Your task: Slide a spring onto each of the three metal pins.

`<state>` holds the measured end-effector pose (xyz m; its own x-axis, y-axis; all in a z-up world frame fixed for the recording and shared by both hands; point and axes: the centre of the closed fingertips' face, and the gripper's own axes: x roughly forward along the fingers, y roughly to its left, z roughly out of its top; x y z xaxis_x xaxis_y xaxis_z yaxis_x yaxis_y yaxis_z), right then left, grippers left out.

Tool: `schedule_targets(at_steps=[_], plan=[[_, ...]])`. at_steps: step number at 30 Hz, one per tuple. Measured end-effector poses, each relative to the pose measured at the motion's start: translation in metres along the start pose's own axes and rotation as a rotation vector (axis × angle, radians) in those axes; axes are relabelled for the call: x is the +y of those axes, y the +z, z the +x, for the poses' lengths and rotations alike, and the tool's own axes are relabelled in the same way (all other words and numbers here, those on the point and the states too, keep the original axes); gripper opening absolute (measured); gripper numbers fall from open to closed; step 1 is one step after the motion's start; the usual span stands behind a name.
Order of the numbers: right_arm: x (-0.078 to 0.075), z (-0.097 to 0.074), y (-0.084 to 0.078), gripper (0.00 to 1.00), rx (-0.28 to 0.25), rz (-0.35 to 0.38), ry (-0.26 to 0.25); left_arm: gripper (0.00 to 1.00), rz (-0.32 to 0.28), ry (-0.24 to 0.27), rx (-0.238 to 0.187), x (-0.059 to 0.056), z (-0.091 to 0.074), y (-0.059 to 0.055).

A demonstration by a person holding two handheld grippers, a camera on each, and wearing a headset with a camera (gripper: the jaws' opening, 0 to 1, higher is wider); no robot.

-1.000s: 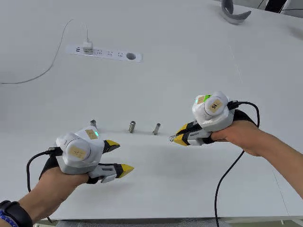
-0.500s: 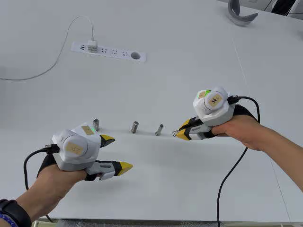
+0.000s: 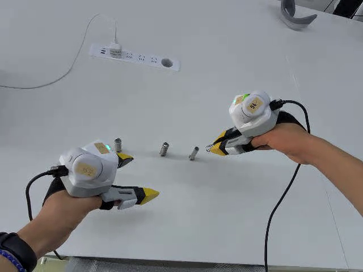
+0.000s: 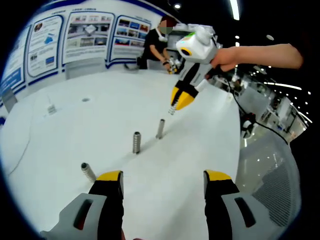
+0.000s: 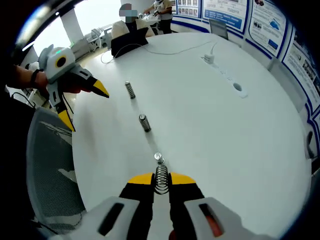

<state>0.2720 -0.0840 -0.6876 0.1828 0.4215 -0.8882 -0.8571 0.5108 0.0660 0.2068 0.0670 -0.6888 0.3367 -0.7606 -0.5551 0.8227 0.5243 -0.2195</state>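
Three short metal pins stand in a row on the white table. The left pin (image 3: pixel 118 144) and the middle pin (image 3: pixel 164 148) each carry a spring. The right pin (image 3: pixel 194 153) is bare. My right gripper (image 3: pixel 212 149) is shut on a small spring (image 5: pixel 161 179), whose free end hangs just right of the bare pin (image 5: pixel 158 158). My left gripper (image 3: pixel 138 177) stands open with nothing in it, in front of the left pin (image 4: pixel 88 171). From the left gripper view (image 4: pixel 163 177) the right gripper (image 4: pixel 180 97) hovers above the bare pin (image 4: pixel 160 128).
A white power strip (image 3: pixel 135 56) with a plugged charger and cable lies at the far left. A grey curved object (image 3: pixel 298 14) sits at the far right corner. The table's front edge runs close below my hands. A person sits at the far side.
The right gripper has carried the spring a little farther across the table, nearly level with the bare pin's top. The left gripper has stayed open and about where it was.
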Motion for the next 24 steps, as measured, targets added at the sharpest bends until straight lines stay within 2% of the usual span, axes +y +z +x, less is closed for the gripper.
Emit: schedule_targets(at_steps=[13,24], plan=[[0.001,0.01,0.007,0.12,0.026,-0.028,0.028,0.71,-0.029,0.005,-0.009,0.005,-0.006,-0.001],[0.004,0.019,0.01,0.12,0.048,-0.048,0.049,0.71,-0.048,0.011,-0.01,0.007,-0.01,-0.004]])
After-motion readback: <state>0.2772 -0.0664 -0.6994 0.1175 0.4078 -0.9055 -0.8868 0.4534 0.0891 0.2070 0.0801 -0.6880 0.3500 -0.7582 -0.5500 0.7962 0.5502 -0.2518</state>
